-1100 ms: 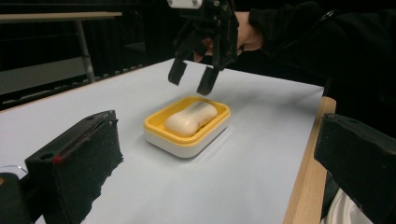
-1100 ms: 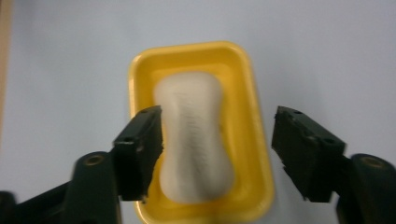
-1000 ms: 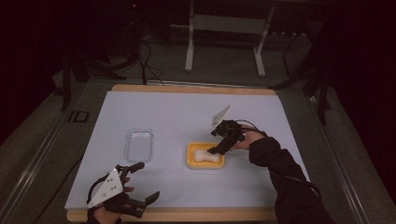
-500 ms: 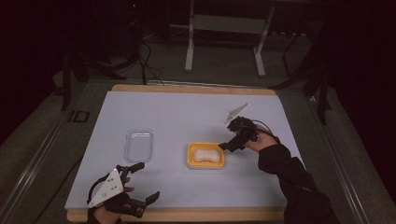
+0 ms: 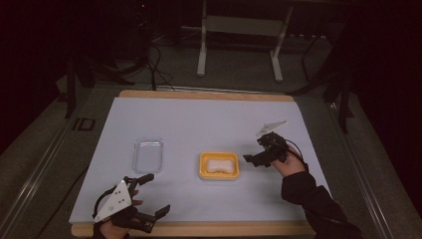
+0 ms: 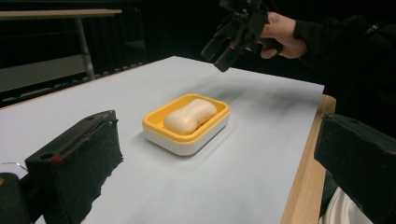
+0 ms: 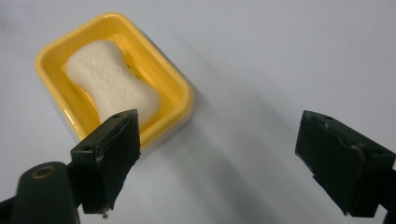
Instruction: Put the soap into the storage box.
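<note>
Ahead of your left gripper [image 5: 144, 196], jaws spread and empty, the clear plastic lid [image 5: 148, 155] lies just beyond. The yellow soap dish [image 5: 219, 166] with its white waisted soap bar [image 7: 112, 84] sits just left of your right gripper [image 5: 251, 159], jaws likewise released; that hand is nearer. The right gripper view shows the bar's long axis slanting across its jaws.

Black grippers [image 5: 251, 159], seemingly dark sleeve [image 5: 318, 204]

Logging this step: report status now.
Both hand-held grippers open, empty: left, right. White soap bar in yellow dish. Clear plastic lid lies apart.
</note>
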`<state>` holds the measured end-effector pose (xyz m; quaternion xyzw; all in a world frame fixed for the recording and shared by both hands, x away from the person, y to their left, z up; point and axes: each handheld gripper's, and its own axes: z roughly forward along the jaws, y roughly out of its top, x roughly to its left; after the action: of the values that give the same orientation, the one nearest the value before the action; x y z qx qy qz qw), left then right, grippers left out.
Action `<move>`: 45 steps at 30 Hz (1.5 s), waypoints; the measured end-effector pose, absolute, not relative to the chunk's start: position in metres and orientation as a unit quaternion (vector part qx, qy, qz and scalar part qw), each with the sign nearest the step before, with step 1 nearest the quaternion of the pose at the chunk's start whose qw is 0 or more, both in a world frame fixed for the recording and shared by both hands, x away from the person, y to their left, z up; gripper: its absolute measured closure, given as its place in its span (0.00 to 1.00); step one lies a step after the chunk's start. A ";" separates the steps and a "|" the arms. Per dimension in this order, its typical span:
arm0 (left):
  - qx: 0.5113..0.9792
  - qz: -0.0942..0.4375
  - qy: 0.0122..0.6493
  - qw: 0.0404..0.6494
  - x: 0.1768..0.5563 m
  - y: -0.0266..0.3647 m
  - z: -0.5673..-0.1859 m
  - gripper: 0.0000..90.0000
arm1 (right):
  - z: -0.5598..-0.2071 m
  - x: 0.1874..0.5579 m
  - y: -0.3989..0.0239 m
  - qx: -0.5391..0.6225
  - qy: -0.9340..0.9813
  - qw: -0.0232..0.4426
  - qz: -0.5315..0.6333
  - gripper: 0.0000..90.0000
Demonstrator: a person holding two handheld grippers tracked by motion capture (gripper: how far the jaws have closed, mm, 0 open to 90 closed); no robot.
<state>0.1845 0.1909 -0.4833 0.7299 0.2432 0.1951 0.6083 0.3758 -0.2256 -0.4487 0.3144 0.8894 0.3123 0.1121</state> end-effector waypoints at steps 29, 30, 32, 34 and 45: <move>0.733 0.196 0.242 0.604 0.185 0.190 -0.483 0.01 | -0.468 0.318 -0.284 0.416 0.813 0.192 0.360 0.15; 0.733 0.195 0.243 0.604 0.184 0.190 -0.483 0.01 | -0.469 0.317 -0.284 0.416 0.814 0.189 0.359 0.15; 0.733 0.195 0.242 0.604 0.184 0.190 -0.483 0.01 | -0.470 0.314 -0.285 0.417 0.814 0.191 0.357 0.15; 0.733 0.195 0.243 0.604 0.184 0.190 -0.483 0.01 | -0.470 0.312 -0.285 0.418 0.813 0.190 0.358 0.15; 0.736 0.195 0.242 0.601 0.184 0.189 -0.484 0.01 | -0.473 0.299 -0.289 0.407 0.821 0.211 0.341 0.15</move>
<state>0.1840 0.1892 -0.4837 0.7364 0.2425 0.1954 0.6006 0.2987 -0.2893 -0.4727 0.4069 0.8207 0.3412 0.2109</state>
